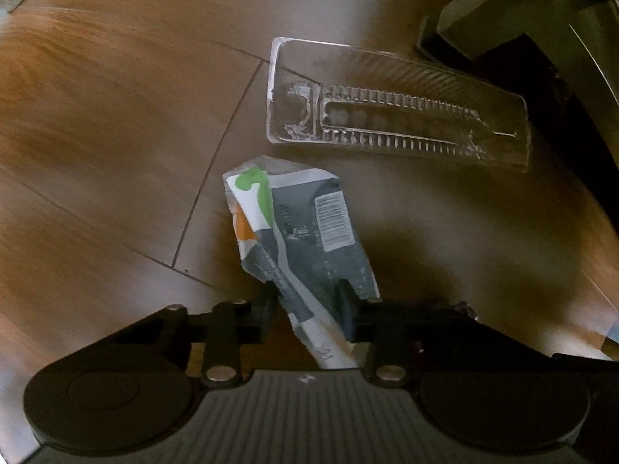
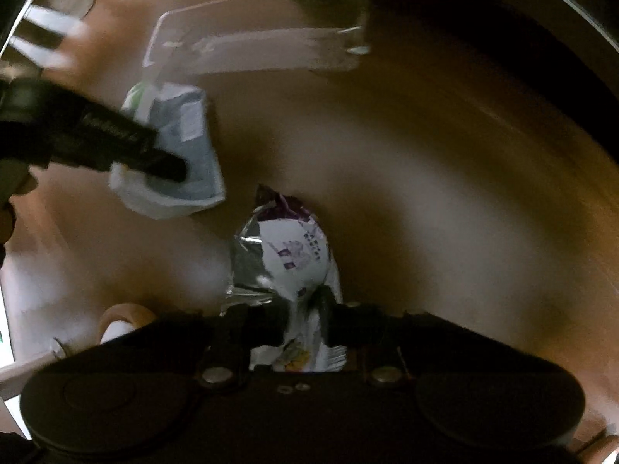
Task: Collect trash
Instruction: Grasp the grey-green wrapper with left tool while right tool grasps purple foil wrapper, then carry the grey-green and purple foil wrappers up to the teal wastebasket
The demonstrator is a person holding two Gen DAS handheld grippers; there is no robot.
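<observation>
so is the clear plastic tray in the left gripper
No, the clear plastic tray lies on the floor; the left gripper holds a crumpled paper package.

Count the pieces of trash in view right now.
3. Grey-and-white printed card in the left gripper; purple-and-white foil wrapper in the right gripper; clear plastic blister shell on the wood floor. More may lie outside view.

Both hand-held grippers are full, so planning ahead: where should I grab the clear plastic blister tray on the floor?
Pinch the clear plastic blister tray at its flat rim on the near long edge, coming from above; the ribbed middle looks too broad.
</observation>
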